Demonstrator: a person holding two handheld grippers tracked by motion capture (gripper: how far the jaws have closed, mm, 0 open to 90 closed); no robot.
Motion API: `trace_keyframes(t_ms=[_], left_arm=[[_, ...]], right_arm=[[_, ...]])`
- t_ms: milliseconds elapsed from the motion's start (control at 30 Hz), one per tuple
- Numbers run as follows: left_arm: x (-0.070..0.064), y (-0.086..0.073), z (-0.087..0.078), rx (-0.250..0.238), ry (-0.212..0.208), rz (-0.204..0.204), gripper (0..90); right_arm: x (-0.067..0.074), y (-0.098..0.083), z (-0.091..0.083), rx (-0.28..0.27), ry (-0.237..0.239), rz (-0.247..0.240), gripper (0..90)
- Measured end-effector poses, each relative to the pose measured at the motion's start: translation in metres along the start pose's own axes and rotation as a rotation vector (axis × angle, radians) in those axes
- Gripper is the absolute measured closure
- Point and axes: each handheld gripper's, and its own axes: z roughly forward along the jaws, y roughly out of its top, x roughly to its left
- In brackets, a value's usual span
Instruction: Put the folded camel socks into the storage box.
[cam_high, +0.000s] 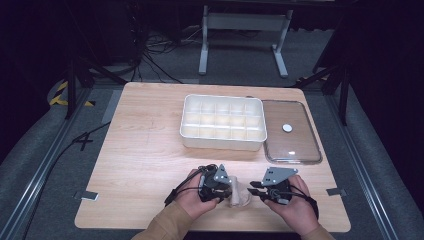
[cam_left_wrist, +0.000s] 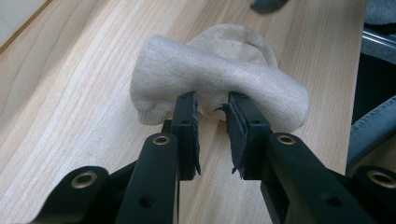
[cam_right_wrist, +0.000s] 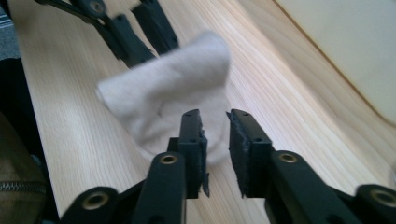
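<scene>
1. Beige knit, folded over on itself, the sock (cam_high: 239, 194) lies near the front edge of the wooden table (cam_high: 145, 150), between the two hand-held grippers.
2. At the left of the high view, the left gripper (cam_high: 220, 190) sits just beside the sock. In the left gripper view its jaws stand slightly parted, with the fingertips (cam_left_wrist: 187, 105) at the sock's (cam_left_wrist: 219, 77) near fold. A gap shows between the pads, and they do not press the fabric.
3. At the right, the right gripper (cam_high: 255, 191) points toward the sock from the other side. In the right gripper view its jaws are likewise a little apart, with nothing clamped. The sock (cam_right_wrist: 168, 100) lies just beyond the tips, with the left gripper (cam_right_wrist: 135, 35) on its far side.
4. Farther back, a white compartmented tray (cam_high: 222, 142) rests on the table, with a clear lid (cam_high: 291, 132) just beside it on the right.
</scene>
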Motion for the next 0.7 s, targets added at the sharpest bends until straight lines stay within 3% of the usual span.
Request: trace_keyframes(t_ms=[100, 233, 700], left_arm=[[0.000, 0.000, 0.000, 0.004, -0.001, 0.002, 73.9], [0.000, 0.001, 0.000, 0.001, -0.001, 0.005, 73.9], [-0.004, 0.004, 0.004, -0.007, 0.011, 0.019, 73.5]], right_arm=[[-0.002, -0.005, 0.007, 0.066, 0.012, 0.015, 79.9], [0.000, -0.008, 0.021, 0.109, 0.029, 0.013, 80.3], [0.012, -0.005, 0.042, 0.056, 0.066, -0.006, 81.5]])
